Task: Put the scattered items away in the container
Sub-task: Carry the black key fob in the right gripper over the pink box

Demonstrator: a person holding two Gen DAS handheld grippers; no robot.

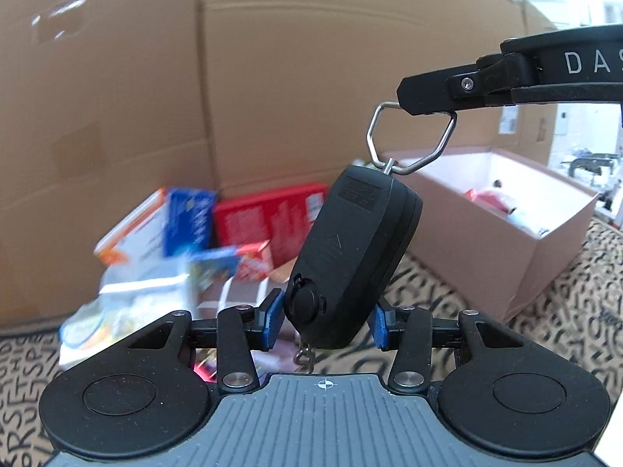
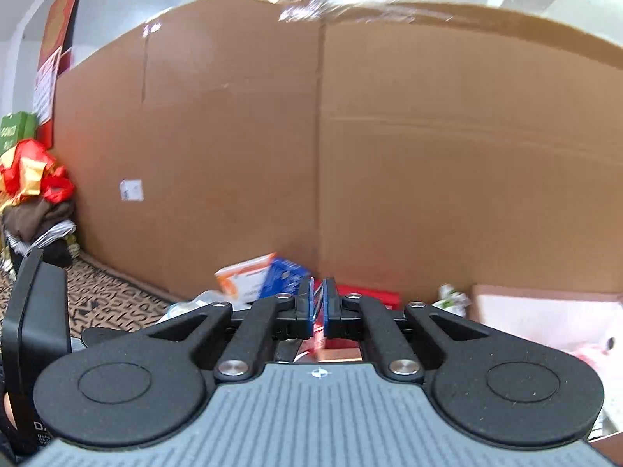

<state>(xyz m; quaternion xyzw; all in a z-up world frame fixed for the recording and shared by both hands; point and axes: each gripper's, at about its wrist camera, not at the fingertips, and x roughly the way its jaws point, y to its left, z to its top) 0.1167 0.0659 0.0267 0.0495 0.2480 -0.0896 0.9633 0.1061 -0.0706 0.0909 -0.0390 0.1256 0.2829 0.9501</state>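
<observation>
In the left wrist view a black hand-held scale (image 1: 354,257) with a metal loop (image 1: 409,136) hangs from the tip of my right gripper (image 1: 424,97), which is shut on the loop. My left gripper (image 1: 325,321) is open, its blue pads on either side of the scale's lower end, the left one close to it; a small chain hangs below. The pink open box (image 1: 502,257), the container, stands to the right with items inside. In the right wrist view my right gripper (image 2: 318,307) shows nearly closed pads; the loop is not visible there. The box also shows in that view (image 2: 545,311).
A pile of scattered packages lies by the cardboard wall: a white-orange-blue box (image 1: 155,225), a red box (image 1: 272,218) and plastic-wrapped packs (image 1: 128,311). A tall cardboard wall (image 2: 350,136) closes the back. The surface is a patterned cloth (image 1: 564,311). Clothes are piled at the far left (image 2: 35,202).
</observation>
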